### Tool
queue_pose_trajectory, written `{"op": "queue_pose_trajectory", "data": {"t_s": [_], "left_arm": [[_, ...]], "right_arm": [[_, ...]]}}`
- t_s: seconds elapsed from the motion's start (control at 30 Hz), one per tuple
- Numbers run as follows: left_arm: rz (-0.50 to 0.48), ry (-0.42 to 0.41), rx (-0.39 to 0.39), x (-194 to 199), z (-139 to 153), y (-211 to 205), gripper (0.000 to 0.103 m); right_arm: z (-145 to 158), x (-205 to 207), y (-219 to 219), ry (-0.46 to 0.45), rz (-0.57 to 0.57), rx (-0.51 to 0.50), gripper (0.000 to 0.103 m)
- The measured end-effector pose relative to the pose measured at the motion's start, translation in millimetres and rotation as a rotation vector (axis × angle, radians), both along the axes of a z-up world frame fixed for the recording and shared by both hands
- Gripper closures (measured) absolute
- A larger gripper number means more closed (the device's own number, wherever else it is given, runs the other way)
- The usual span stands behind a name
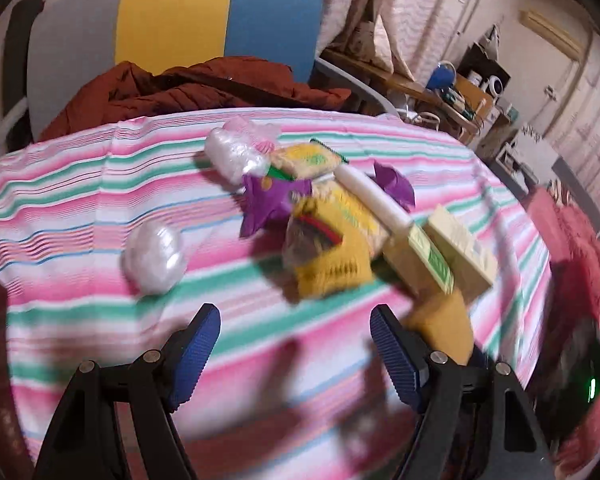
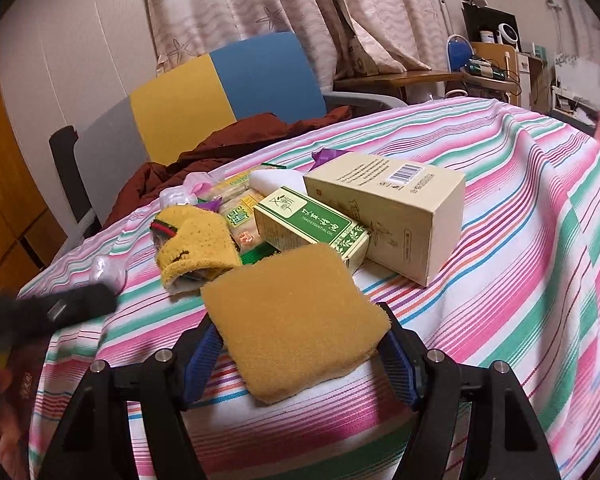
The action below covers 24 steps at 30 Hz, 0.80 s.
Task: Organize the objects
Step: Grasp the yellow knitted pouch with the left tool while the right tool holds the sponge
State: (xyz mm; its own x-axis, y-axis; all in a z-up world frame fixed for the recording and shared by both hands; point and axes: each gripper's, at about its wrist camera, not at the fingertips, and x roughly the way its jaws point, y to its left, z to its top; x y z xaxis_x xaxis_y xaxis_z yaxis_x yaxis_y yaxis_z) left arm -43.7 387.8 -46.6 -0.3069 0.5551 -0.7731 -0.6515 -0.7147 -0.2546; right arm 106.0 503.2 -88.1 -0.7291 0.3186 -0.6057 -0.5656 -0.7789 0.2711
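A: The right gripper has the sponge between its jaws, both pads against its edges, pinching it low over the striped cloth.

B: And the left gripper?

A: Spread wide, nothing in it. It hangs over bare cloth just short of the pile; the picture from it is smeared.

B: Where's the pile?

A: Mid-table. A green box leans against a cream box, with a yellow knit pouch beside them and snack packets and a purple wrapper behind. A white wrapped ball sits apart, nearer the left gripper.

B: What worries you?

A: The sponge is soft. I reckon a squeeze on its edges only bows it, so it could fold and slip out once lifted. Its far edge also lies right by the green box, touching or not I can't tell; drag it forward and that box may shift

B: And the left side?

A: The ball looks slick and round; a hasty pinch would squirt it away, maybe off the edge. The cloth is loose too, so a low finger could snag a fold and tug the whole heap
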Motion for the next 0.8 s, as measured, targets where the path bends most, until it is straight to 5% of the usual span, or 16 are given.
{"op": "queue_pose_trajectory", "data": {"t_s": [0.3, 0.43, 0.67, 0.8], "left_arm": [[-0.035, 0.137, -0.048, -9, -6, 52, 0.023], [-0.061, 0.122, -0.056, -15, -20, 60, 0.023], [-0.006, 0.046, 0.047, -37, -38, 28, 0.05], [-0.031, 0.066, 0.067, -31, -40, 19, 0.051]], "right_arm": [[-2, -1, 1, 0.006, -0.002, -0.003, 0.03], [-3, 0, 1, 0.008, -0.002, -0.004, 0.029], [-3, -1, 1, 0.009, -0.002, -0.004, 0.029], [-3, 0, 0, 0.006, -0.002, -0.002, 0.029]]}}
